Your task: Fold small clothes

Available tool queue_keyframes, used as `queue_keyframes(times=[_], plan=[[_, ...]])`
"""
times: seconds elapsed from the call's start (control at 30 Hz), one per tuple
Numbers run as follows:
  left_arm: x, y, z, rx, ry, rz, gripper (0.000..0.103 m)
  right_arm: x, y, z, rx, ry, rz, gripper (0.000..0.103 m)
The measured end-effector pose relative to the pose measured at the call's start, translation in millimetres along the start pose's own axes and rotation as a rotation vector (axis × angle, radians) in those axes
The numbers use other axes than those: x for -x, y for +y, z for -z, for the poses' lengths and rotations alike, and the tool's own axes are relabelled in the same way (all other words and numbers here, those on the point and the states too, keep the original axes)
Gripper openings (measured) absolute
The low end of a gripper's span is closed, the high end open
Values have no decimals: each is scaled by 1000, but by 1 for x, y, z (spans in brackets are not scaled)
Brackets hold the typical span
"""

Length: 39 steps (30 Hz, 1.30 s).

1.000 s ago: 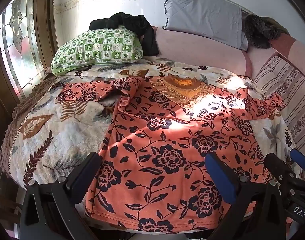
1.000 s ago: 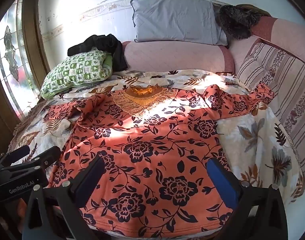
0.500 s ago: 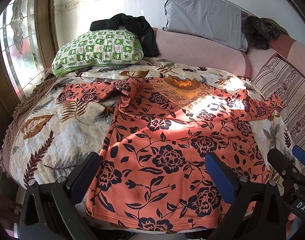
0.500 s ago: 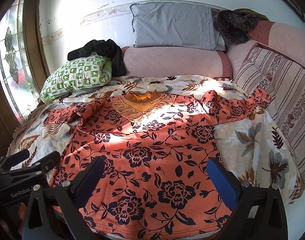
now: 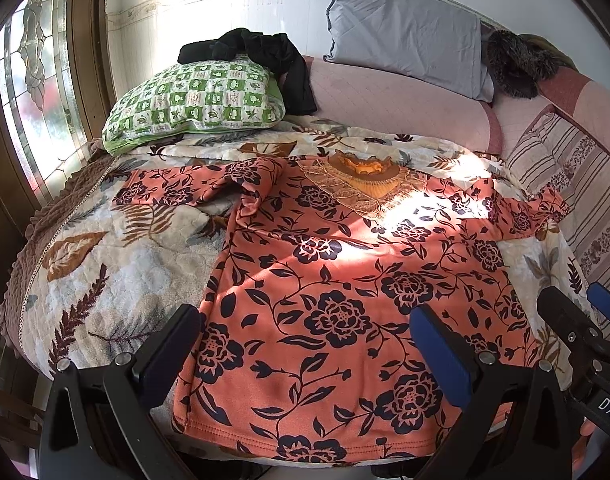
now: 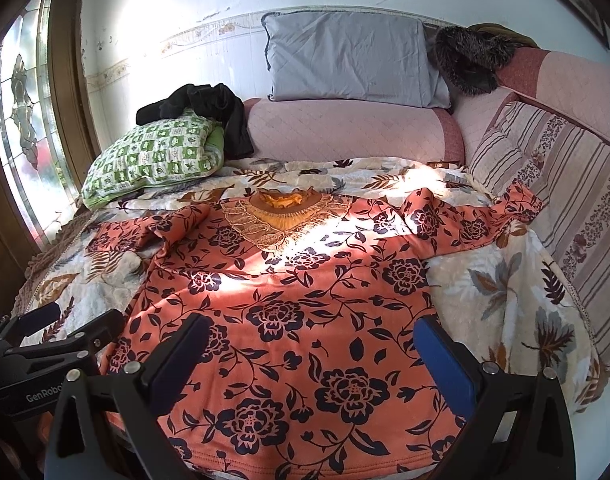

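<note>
— Lying flat on the bed, that orange floral top is spread face up, its hem nearest both tongs and its embroidered collar at the far end. See it?

— I do. The left gripper hangs just above the hem on the left half of the garment, its two fingers spread wide, nothing between them. The right gripper sits the same way over the right half, fingers wide apart and empty.

— And the sleeves?

— The left sleeve runs out beyond and to the left of the left tongs, bunched at the shoulder. The right sleeve stretches away to the far right of the right tongs, rumpled, its cuff against the striped cushion.

— What is under it all?

— A leaf-patterned blanket, showing bare to the left of the left tongs and again to the right of the right pair. A patch of sunlight falls across the chest of the top.

— Farther off?

— Past the collar, a green checked pillow on the left with black clothing draped over it, a pink bolster straight ahead, and a grey pillow propped on that against the wall. A dark furry item sits at the far right corner. A stained-glass window stands to the far left.
</note>
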State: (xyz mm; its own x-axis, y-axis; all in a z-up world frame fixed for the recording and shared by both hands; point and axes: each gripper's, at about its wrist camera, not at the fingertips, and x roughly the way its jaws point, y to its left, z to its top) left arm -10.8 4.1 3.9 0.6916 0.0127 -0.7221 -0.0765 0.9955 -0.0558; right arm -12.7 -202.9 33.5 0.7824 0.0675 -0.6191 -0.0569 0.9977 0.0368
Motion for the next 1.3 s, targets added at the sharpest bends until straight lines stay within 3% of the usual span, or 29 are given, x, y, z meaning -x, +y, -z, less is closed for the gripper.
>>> queue_keyframes(times=[1.3], plan=[[2, -2, -3, -10, -5, -4, 103, 2, 2, 0, 5, -18, 14, 103]])
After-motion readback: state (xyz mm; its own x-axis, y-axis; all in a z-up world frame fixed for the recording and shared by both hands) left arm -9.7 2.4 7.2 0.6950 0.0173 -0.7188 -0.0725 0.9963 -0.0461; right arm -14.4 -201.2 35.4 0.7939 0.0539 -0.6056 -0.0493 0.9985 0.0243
